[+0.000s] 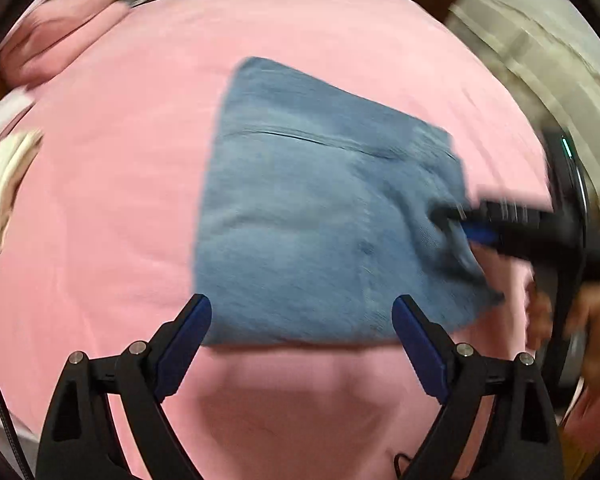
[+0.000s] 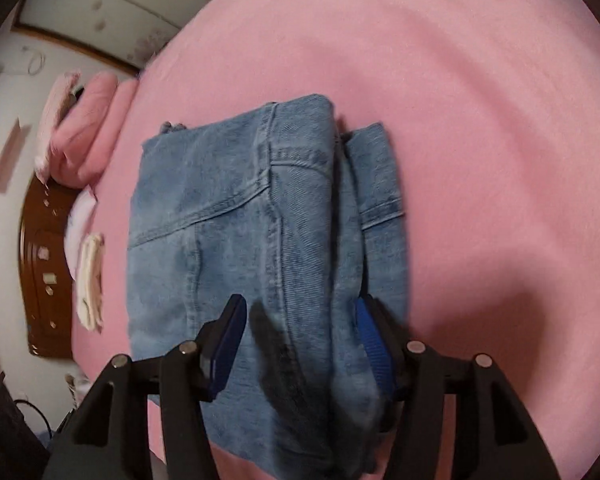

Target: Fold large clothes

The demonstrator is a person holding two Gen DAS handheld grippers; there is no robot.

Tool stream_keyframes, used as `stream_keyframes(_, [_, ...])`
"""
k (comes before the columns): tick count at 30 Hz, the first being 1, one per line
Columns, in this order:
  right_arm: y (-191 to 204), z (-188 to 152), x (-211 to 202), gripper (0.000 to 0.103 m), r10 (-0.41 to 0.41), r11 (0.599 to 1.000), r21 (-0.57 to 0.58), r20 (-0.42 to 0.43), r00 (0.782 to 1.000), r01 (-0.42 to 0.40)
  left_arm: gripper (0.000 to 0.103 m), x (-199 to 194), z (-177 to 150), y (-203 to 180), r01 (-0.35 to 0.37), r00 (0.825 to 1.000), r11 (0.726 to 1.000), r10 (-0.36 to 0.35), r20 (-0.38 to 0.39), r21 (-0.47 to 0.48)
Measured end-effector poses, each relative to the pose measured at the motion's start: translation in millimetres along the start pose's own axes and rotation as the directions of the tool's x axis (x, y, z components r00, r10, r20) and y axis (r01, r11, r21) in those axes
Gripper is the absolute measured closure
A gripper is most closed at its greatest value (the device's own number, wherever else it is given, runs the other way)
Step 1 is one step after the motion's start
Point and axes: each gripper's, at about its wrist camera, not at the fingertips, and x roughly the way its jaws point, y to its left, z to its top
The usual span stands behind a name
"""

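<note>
We spread our left gripper (image 1: pixel 302 316) wide above the folded blue denim jeans (image 1: pixel 320 216), gripping nothing; our right gripper (image 2: pixel 300 332) loosely straddled their thick edge, seemingly letting go.

Left wrist view motion-blurred throughout; right gripper (image 1: pixel 452 220) smeared at right edge, jaw state unreadable there. Jeans (image 2: pixel 268 248) cut off at bottom of right wrist view.
</note>
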Motion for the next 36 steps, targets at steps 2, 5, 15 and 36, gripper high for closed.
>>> stream_keyframes(2, [1,-5,3,0.084,-0.065,0.997,-0.051,0.002,0.998,0.065,0.012,4,10,16,-0.017,1.0,0.999,0.017,0.006,-0.047])
stream_keyframes(5, [-2,-6,-9,0.092,-0.028,1.0,-0.003,0.037,0.999,0.028,0.012,9,29,31,-0.059,0.998,0.996,0.061,0.021,-0.073])
stream_keyframes(15, [14,-24,-15,0.084,-0.229,0.972,-0.026,0.116,0.966,0.234,0.017,26,60,53,0.097,0.995,0.995,-0.098,-0.028,-0.018])
stream_keyframes(36, [104,42,98,0.103,0.197,0.98,-0.071,0.24,0.951,-0.185,0.096,171,190,19,0.317,0.944,0.944,-0.323,-0.069,-0.087])
